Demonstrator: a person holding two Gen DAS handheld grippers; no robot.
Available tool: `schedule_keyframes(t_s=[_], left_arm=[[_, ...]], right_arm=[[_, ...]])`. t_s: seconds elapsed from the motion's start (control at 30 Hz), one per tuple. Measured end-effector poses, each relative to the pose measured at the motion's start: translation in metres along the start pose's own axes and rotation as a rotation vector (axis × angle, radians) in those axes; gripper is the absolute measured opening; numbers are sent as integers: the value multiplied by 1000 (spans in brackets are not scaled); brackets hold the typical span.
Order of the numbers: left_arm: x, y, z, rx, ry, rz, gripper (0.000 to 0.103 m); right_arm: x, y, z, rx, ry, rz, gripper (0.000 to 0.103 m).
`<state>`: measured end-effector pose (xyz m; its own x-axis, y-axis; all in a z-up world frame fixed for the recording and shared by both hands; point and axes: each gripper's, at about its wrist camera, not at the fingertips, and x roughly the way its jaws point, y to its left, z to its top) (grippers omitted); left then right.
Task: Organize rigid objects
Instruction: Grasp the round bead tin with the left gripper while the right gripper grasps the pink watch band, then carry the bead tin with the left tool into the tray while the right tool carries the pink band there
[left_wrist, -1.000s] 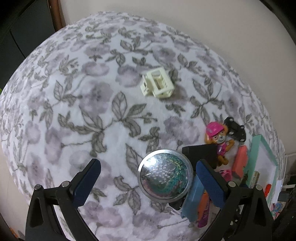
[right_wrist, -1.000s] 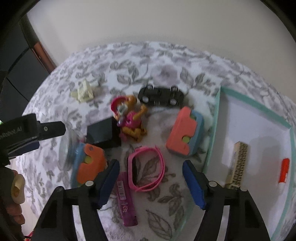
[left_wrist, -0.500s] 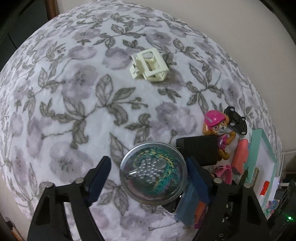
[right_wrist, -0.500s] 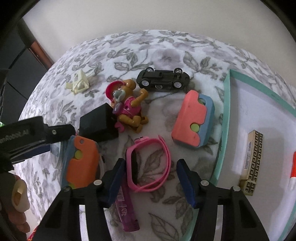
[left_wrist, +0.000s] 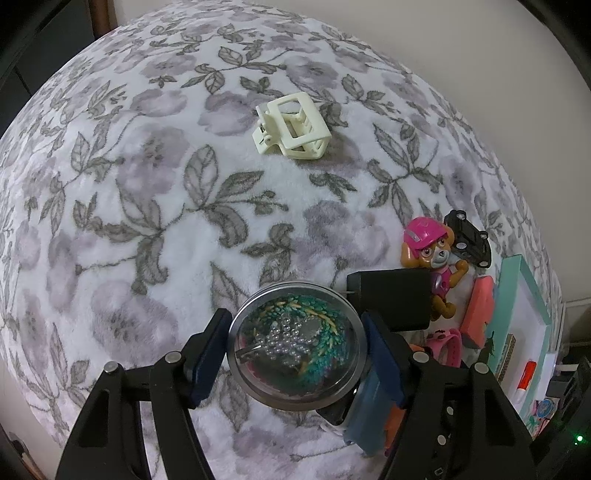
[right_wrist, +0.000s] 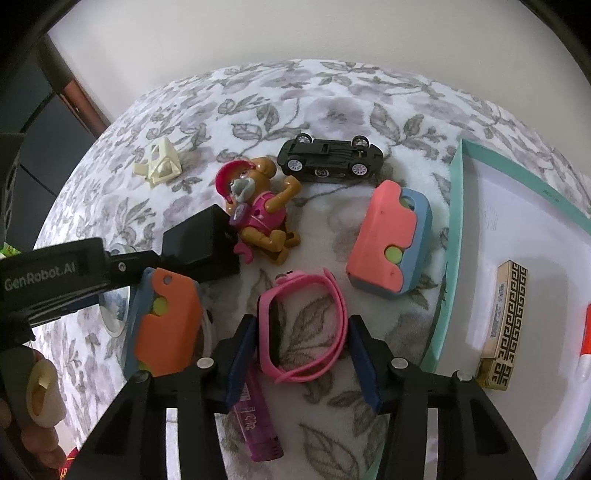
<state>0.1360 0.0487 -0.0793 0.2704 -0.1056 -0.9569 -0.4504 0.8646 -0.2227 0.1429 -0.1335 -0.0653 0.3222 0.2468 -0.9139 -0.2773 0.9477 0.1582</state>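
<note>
A: Left wrist view?
B: Left gripper (left_wrist: 295, 354) closing around the round tin (left_wrist: 297, 345) with the clear lid, beads inside. Pads right at its rim, contact unclear. Tin sits on the floral blanket (left_wrist: 147, 221), black box (left_wrist: 391, 299) just beside it. Cream hair clip (left_wrist: 291, 131) well apart, further up.
A: Right wrist view?
B: Right gripper (right_wrist: 301, 360) narrowing on the pink watch band (right_wrist: 301, 325), band between the jaws, small gaps both sides. Purple lighter (right_wrist: 258, 424) under the left finger. Orange case (right_wrist: 166, 325) left, coral case (right_wrist: 388, 240) right, pup figure (right_wrist: 258, 214) and overturned black car (right_wrist: 328, 158) beyond. Teal tray (right_wrist: 454, 221) far right.
</note>
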Motion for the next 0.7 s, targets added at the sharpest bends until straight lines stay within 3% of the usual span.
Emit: schedule_keyframes(t_s=[0.27,0.5,0.7], left_arm=[[-21,11,5,-37,-45,-37,73],[-72,5,14,-21,-170,-107,73],[-105,-24,11,45,-244,-178,73]], right_arm=[[-17,-5,7,21,-31,45,52],[-68,-14,19,48,-154,42,52],[-119,-32,23,77,-255,-2,52]])
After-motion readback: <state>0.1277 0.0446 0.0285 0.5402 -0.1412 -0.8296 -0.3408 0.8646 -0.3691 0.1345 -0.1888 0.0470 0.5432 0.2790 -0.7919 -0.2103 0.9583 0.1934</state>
